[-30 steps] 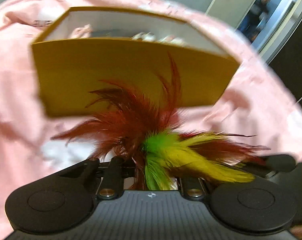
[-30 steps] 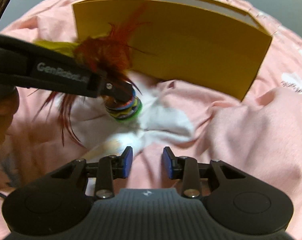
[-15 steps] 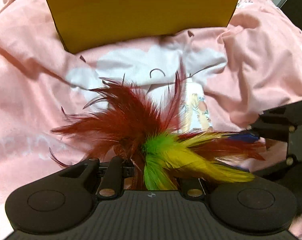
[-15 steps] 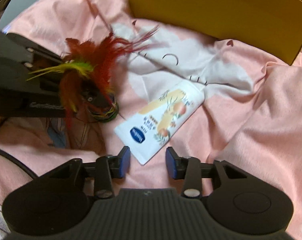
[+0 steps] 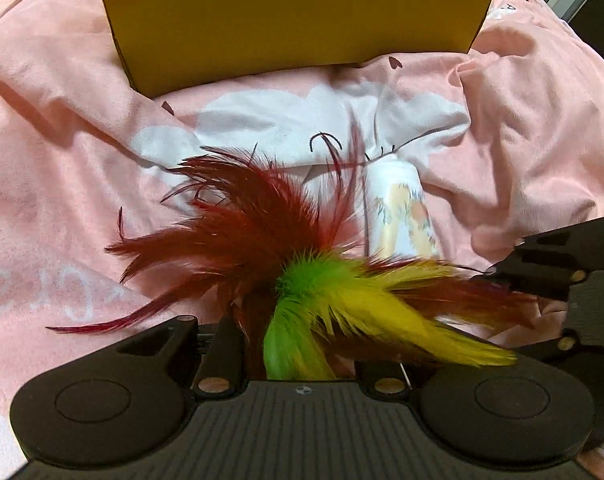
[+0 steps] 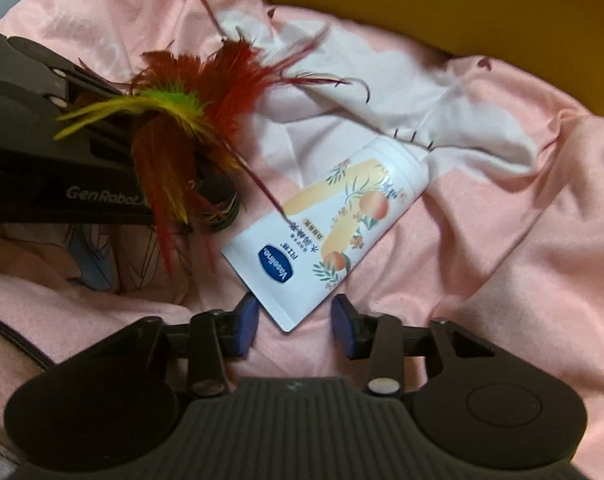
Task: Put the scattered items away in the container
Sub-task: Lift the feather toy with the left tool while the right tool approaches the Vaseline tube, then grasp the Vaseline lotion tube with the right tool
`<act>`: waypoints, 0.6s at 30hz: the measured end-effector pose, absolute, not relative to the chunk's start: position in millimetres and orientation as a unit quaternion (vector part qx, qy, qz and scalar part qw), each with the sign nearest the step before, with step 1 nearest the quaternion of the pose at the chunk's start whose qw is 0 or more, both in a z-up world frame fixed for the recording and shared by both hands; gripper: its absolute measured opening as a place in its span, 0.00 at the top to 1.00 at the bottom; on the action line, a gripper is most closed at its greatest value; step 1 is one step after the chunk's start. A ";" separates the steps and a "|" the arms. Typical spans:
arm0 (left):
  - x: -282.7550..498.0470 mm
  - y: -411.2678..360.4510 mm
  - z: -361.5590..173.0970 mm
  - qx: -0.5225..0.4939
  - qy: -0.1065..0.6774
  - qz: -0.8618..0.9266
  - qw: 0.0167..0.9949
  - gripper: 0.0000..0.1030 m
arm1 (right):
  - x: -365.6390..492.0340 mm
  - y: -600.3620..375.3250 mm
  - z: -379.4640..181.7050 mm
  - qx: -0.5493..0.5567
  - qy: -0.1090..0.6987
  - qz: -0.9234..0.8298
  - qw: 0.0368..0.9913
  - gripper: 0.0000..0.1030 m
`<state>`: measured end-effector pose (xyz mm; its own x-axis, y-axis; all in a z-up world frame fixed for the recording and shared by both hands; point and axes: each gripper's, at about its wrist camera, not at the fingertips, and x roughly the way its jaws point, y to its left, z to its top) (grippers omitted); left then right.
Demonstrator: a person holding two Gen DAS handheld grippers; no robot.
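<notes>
A feather shuttlecock (image 5: 262, 248) with dark red, green and yellow plumes sits in my left gripper (image 5: 302, 344), which is shut on its base; the feathers hide the fingertips. In the right wrist view its striped disc base (image 6: 222, 216) hangs just above the bedding, left of a white lotion tube (image 6: 333, 232). The tube lies flat with its cap toward the yellow box (image 6: 461, 4). My right gripper (image 6: 294, 322) straddles the tube's crimped end. Its jaws are closing, and a gap shows beside each blue pad (image 6: 246, 320). The box (image 5: 294, 20) stands at the far side.
Everything rests on rumpled pink bedding (image 5: 62, 160) with a white cartoon print (image 5: 270, 124). Folds rise to the right of the tube (image 6: 521, 200). A dark cable (image 6: 18, 344) crosses the lower left corner of the right wrist view.
Both grippers tipped downward and sank toward the bedding, so the box slid to the top of both views. The tube came into sight and now lies between the right fingers.
</notes>
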<state>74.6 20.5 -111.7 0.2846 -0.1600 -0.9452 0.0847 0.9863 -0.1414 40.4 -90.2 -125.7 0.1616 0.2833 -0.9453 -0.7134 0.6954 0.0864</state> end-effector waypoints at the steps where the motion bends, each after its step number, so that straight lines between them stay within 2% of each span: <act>1: 74.1 20.8 -111.4 -0.032 0.593 -0.075 0.801 0.82 | 38.5 -90.8 -121.8 -0.198 0.544 0.335 0.743 0.67; 8: 73.7 19.0 -109.4 -0.030 0.589 -0.076 0.804 0.82 | 30.4 -91.2 -89.2 -0.234 0.463 0.307 0.798 0.65; 11: 73.5 18.7 -108.6 -0.030 0.589 -0.076 0.804 0.82 | 31.9 -89.2 -81.2 -0.254 0.430 0.293 0.815 0.52; 15: 72.3 18.4 -105.9 -0.027 0.582 -0.075 0.810 0.82 | 45.3 -84.3 -89.9 -0.276 0.400 0.272 0.831 0.55; 18: 70.9 16.2 -102.1 -0.020 0.569 -0.079 0.818 0.82 | 36.3 -94.2 -73.9 -0.285 0.383 0.277 0.834 0.59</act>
